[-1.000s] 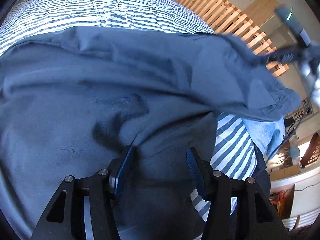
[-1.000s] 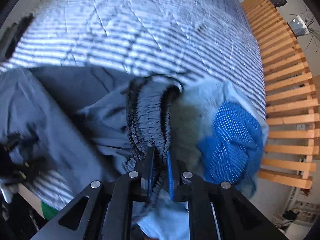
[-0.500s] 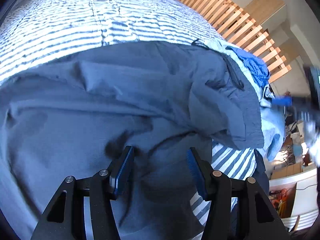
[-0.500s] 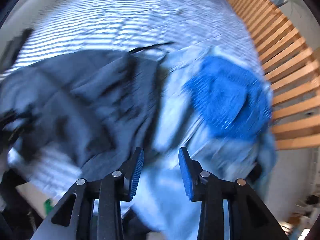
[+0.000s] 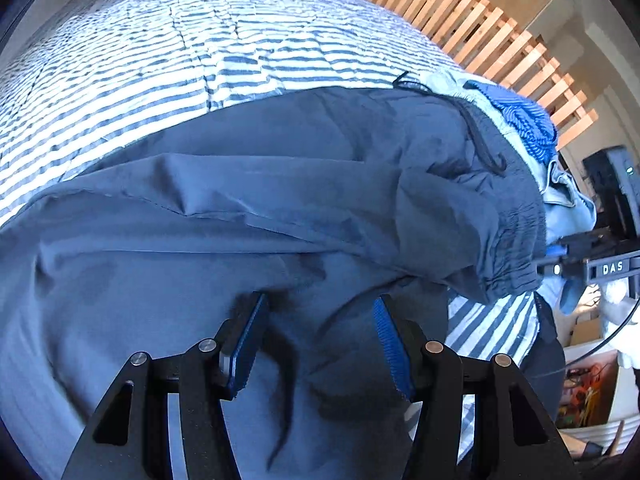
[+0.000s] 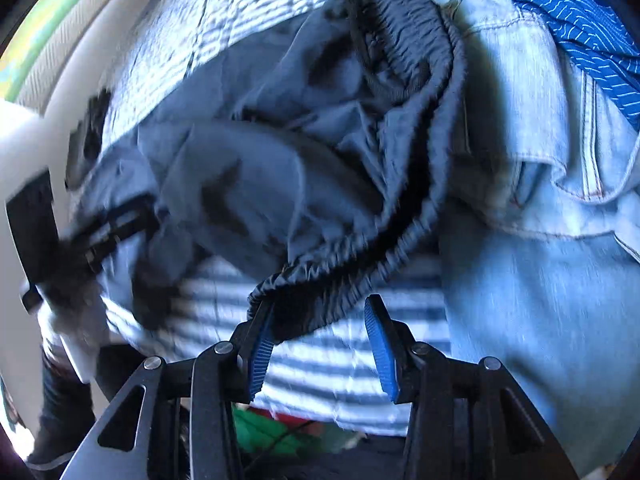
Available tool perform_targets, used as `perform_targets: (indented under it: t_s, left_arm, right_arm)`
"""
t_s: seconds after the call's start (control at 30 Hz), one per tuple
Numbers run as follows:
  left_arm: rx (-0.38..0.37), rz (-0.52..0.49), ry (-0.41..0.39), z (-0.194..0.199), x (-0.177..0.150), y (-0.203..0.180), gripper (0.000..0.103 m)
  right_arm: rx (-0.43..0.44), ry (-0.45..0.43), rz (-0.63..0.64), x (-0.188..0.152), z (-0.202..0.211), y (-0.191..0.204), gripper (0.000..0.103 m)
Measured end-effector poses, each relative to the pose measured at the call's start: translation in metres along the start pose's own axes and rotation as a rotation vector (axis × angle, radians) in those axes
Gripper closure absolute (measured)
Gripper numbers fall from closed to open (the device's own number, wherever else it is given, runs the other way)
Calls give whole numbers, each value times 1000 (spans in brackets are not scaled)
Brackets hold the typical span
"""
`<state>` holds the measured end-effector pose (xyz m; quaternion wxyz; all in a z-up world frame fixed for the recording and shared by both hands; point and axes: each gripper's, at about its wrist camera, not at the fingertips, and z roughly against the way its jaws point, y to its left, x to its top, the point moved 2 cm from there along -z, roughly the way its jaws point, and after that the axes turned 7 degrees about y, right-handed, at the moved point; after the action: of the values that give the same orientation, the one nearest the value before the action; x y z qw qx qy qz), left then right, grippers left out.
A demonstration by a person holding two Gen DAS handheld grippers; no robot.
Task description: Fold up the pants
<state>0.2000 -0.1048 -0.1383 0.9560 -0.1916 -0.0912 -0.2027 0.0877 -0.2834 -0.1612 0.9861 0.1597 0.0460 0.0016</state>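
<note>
One pair of dark grey pants (image 5: 280,208) is lying across the striped bed (image 5: 200,52), with the waistband (image 6: 360,264) folded over toward the near edge and the drawstring (image 5: 480,148) resting on top. A second ago the right gripper (image 6: 320,344) was clenched on that waistband and lifting it; since then the band has been dropped, and the fold now lies flat on the lower layer instead of hanging in the air. This is judged to mean that one fold is laid and a new grasp is being prepared.

The right gripper is released, and its jaws are closing at this moment. The waistband edge is reaching in between them, touching the left pad (image 6: 260,356), but it is not being pinched. The right wrist view is blurred, so finer contact cannot be told.

The left gripper (image 5: 316,344) is hovering over the lower layer of the pants with its jaws apart. Fabric lies under the gap; nothing is grasped.

Count of items:
- Two grippers, one in each hand.
- One pair of grey pants.
- One pair of light blue jeans (image 6: 540,240), touching the waistband on its far side.
- One bright blue patterned cloth (image 6: 580,28), lying on the jeans.
- One slatted wooden frame (image 5: 480,40), beside the bed.

Remaining work is judged to be at least one further fold.
</note>
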Motion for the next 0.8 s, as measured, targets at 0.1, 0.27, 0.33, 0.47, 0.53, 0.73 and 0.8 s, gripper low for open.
perform_targets:
  t_s: [0.1,0.27,0.33,0.47,0.53,0.73,0.8]
  left_arm:
    - [0,-1,15,-8,1,3,44]
    - [1,-10,10,-13,-3,7,44]
    - [-5,-3,1,-13,-3,7,44]
    - [-14,4,-9,-13,-5,11,44]
    - [-19,10,-8,-11,-7,11,44]
    - [-15,-13,-9,-13,-8,9,43]
    - [-18,-18,-8,-13,-8,8,40]
  right_arm:
    - [-10,-46,12,7,9,8,94]
    - [-76,-197,26,34,47,15,98]
    - [-37,-298,-5,56,74,12,98]
    - [211,-340,-254,122,95,-21,95]
    - [134,-273,-314,156,83,-34,94]
    - [215,-222,-193,159,84,-39,88]
    - [306,-187,-158,149,89,-41,83]
